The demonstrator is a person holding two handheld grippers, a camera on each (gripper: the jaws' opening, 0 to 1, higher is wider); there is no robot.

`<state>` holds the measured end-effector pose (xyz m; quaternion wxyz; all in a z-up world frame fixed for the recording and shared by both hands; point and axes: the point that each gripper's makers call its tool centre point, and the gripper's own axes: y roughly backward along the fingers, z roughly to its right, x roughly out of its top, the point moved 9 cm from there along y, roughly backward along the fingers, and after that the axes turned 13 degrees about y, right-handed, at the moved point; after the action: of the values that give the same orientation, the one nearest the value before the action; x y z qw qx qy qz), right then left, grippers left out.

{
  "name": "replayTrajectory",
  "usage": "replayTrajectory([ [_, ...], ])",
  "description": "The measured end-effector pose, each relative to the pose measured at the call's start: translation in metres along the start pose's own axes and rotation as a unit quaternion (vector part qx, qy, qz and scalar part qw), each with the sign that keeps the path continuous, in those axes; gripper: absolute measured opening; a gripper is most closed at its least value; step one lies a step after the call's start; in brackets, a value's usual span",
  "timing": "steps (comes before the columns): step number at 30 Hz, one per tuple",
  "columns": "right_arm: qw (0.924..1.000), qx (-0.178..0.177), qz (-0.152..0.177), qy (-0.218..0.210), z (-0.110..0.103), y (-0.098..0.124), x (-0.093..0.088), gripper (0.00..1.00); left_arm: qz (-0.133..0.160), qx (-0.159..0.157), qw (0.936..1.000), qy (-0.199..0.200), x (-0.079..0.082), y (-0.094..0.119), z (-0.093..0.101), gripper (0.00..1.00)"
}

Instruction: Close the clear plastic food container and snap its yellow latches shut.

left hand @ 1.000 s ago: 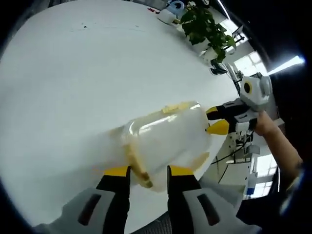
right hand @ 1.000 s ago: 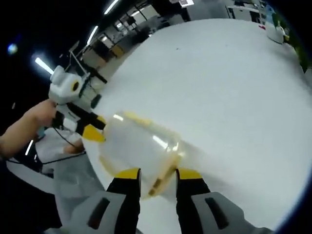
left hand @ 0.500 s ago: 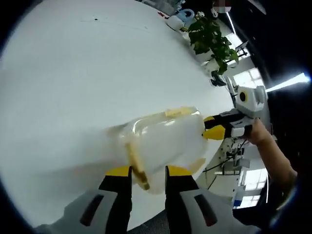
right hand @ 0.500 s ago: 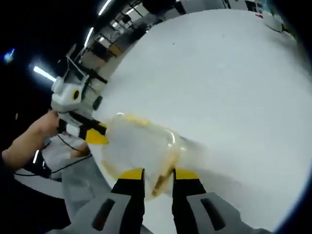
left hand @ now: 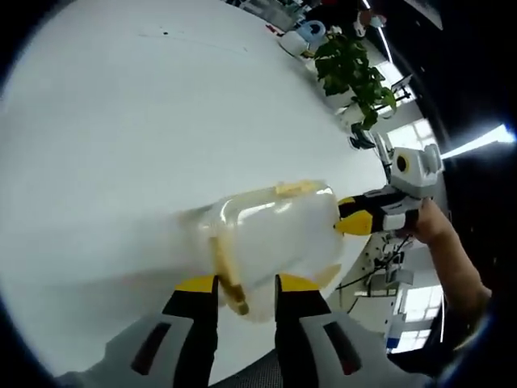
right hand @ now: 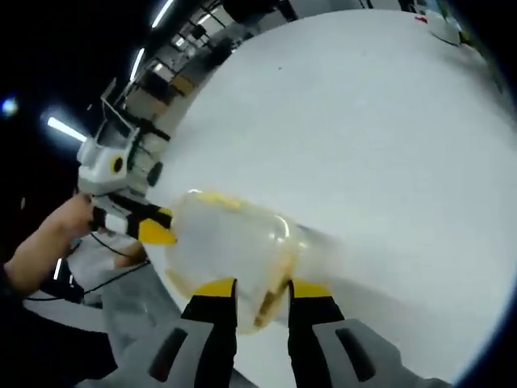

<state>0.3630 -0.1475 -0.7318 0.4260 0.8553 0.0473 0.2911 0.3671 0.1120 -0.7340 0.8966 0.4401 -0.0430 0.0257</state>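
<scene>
Left gripper [left hand: 238, 284] is nipped in on a yellow latch [left hand: 228, 275] at the near end of the clear container [left hand: 271, 234], jaws close on either side of it. Right gripper [right hand: 261, 288] does the same at the opposite end, pinching its own latch [right hand: 269, 301]. The container sits between the two, at the edge of the white table [left hand: 145, 121].

It looks light and empty, thin-walled, glossy, so likely slippery and prone to skating if shoved. The ends, on the latches, are the sensible places to hold; a squeeze mid-wall would probably just flex it.

The left gripper view brings in a potted plant [left hand: 349, 66] at the far table edge and a bright window. The right gripper view shows dark office space with ceiling strip lights, and the hand [right hand: 48, 242] holding the left gripper.
</scene>
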Motion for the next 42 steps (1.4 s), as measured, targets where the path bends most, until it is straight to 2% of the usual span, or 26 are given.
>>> replayTrajectory([
  [7, 0.9995, 0.004, 0.024, -0.021, 0.002, -0.001, -0.007, 0.21, 0.001, 0.003, 1.0, 0.003, 0.0, 0.0, 0.0, 0.25],
  [13, 0.9996, 0.006, 0.021, -0.02, 0.002, -0.002, -0.006, 0.21, 0.003, 0.002, 1.0, 0.002, -0.001, 0.0, 0.001, 0.26],
  [15, 0.9998, 0.002, 0.015, -0.014, 0.0, -0.003, -0.004, 0.22, 0.009, 0.0, 0.9999, 0.01, -0.003, 0.0, 0.0, 0.27],
  [16, 0.9999, 0.0, 0.01, -0.011, -0.001, -0.003, -0.003, 0.23, 0.012, -0.009, 0.9989, 0.044, -0.007, -0.004, 0.001, 0.29],
  [17, 1.0, -0.002, 0.004, -0.004, -0.002, -0.004, -0.002, 0.23, 0.014, -0.013, 0.9986, 0.05, -0.008, -0.006, 0.0, 0.3],
  [19, 1.0, -0.003, -0.003, -0.005, -0.001, -0.004, 0.0, 0.24, 0.018, -0.01, 0.9993, 0.03, -0.008, -0.004, 0.001, 0.31],
  [20, 0.9998, -0.002, -0.005, -0.02, 0.0, -0.004, 0.0, 0.24, 0.024, -0.011, 0.9994, 0.023, -0.008, -0.004, 0.001, 0.31],
  [22, 0.9999, 0.001, -0.002, -0.016, 0.001, -0.003, -0.001, 0.25, 0.029, -0.01, 0.9993, 0.019, -0.008, -0.002, 0.001, 0.31],
  [24, 0.9999, -0.001, 0.002, -0.014, 0.001, -0.002, -0.001, 0.26, 0.047, -0.006, 0.9988, 0.013, -0.005, 0.0, 0.002, 0.29],
  [26, 1.0, -0.004, 0.002, 0.008, 0.0, -0.001, -0.001, 0.25, 0.044, -0.002, 0.999, 0.007, -0.004, 0.001, 0.005, 0.29],
  [29, 0.9991, -0.012, -0.004, 0.041, -0.001, 0.003, 0.003, 0.22, 0.026, 0.017, 0.9988, -0.039, -0.003, 0.002, 0.008, 0.31],
  [30, 0.9986, -0.015, -0.007, 0.05, -0.001, 0.004, 0.003, 0.21, 0.028, 0.028, 0.9978, -0.054, -0.002, 0.004, 0.009, 0.31],
  [33, 0.9947, -0.025, -0.013, 0.099, -0.002, 0.008, 0.01, 0.21, 0.046, 0.049, 0.9918, -0.108, 0.007, 0.013, 0.016, 0.33],
  [35, 0.991, -0.034, -0.018, 0.128, -0.004, 0.01, 0.015, 0.22, 0.047, 0.059, 0.9896, -0.123, 0.012, 0.016, 0.019, 0.38],
  [38, 0.9844, -0.04, -0.025, 0.169, -0.007, 0.011, 0.022, 0.22, 0.048, 0.1, 0.9706, -0.213, 0.019, 0.022, 0.022, 0.37],
  [39, 0.9822, -0.042, -0.028, 0.181, -0.008, 0.01, 0.024, 0.22, 0.044, 0.109, 0.9656, -0.232, 0.02, 0.023, 0.023, 0.37],
  [40, 0.9797, -0.04, -0.036, 0.193, -0.011, 0.01, 0.026, 0.22, 0.044, 0.107, 0.9577, -0.263, 0.021, 0.023, 0.026, 0.37],
  [41, 0.9775, -0.037, -0.045, 0.203, -0.012, 0.009, 0.027, 0.22, 0.045, 0.108, 0.9546, -0.274, 0.021, 0.023, 0.029, 0.37],
  [42, 0.9743, -0.031, -0.054, 0.216, -0.013, 0.007, 0.028, 0.22, 0.042, 0.107, 0.9546, -0.275, 0.018, 0.023, 0.033, 0.38],
])
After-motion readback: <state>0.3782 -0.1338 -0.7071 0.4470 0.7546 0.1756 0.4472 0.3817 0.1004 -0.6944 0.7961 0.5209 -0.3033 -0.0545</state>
